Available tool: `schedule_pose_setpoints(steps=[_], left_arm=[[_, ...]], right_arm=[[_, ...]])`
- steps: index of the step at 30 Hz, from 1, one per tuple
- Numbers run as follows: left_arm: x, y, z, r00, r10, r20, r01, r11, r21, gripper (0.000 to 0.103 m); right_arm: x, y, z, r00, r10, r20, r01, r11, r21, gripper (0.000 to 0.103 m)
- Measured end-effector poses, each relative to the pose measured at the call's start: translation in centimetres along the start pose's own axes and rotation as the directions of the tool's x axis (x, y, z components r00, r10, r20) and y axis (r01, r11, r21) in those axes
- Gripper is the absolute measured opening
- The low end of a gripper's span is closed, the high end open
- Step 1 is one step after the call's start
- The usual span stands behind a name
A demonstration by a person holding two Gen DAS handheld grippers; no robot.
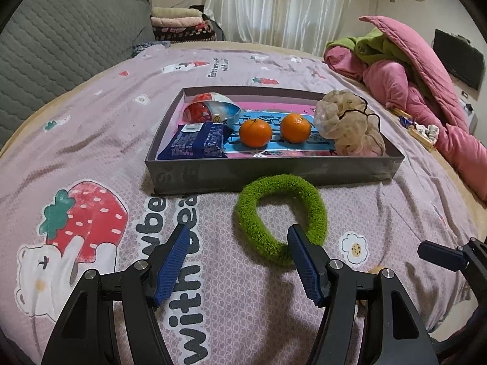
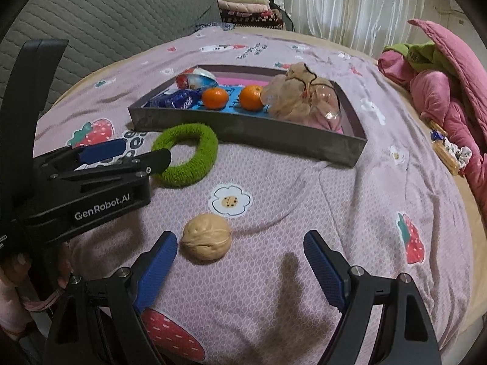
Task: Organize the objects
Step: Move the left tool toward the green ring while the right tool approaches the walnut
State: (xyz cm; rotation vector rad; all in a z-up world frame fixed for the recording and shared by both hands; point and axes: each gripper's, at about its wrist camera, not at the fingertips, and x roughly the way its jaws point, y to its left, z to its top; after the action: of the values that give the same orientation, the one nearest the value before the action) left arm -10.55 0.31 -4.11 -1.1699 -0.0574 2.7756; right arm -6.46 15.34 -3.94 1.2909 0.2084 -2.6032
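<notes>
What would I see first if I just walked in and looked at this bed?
Probably the two bright oranges sitting side by side in the middle of the grey tray on the pink strawberry bedsheet. Next, the fuzzy green ring lying on the sheet just in front of the tray. A walnut sits on the sheet between the right gripper's open jaws.

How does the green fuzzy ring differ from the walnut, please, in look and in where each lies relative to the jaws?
The green fuzzy ring is a soft, open loop; the walnut is a hard-looking, solid tan ball. The ring lies against the grey tray, at the left gripper; the walnut lies nearer, between the open jaws of the right gripper. Both rest on the bedspread, outside the tray, ungrasped.
</notes>
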Motion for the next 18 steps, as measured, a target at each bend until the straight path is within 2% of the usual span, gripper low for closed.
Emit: schedule_pose_setpoints(steps=[11,18], left_arm=[[1.2,0.1,0.2,1.0,0.016,-0.026,-0.017,1.0,-0.01,0.068],[2.1,0.2,0.4,0.999,0.026,-0.045,-0.027,0.999,-0.02,0.068]], right_arm=[[0.7,0.7,0.2,1.0,-0.009,-0.028,0.008,1.0,-0.03,0.078],[1.1,1.0,0.2,0.999,0.001,-0.046,-0.003,0.999,-0.04,0.066]])
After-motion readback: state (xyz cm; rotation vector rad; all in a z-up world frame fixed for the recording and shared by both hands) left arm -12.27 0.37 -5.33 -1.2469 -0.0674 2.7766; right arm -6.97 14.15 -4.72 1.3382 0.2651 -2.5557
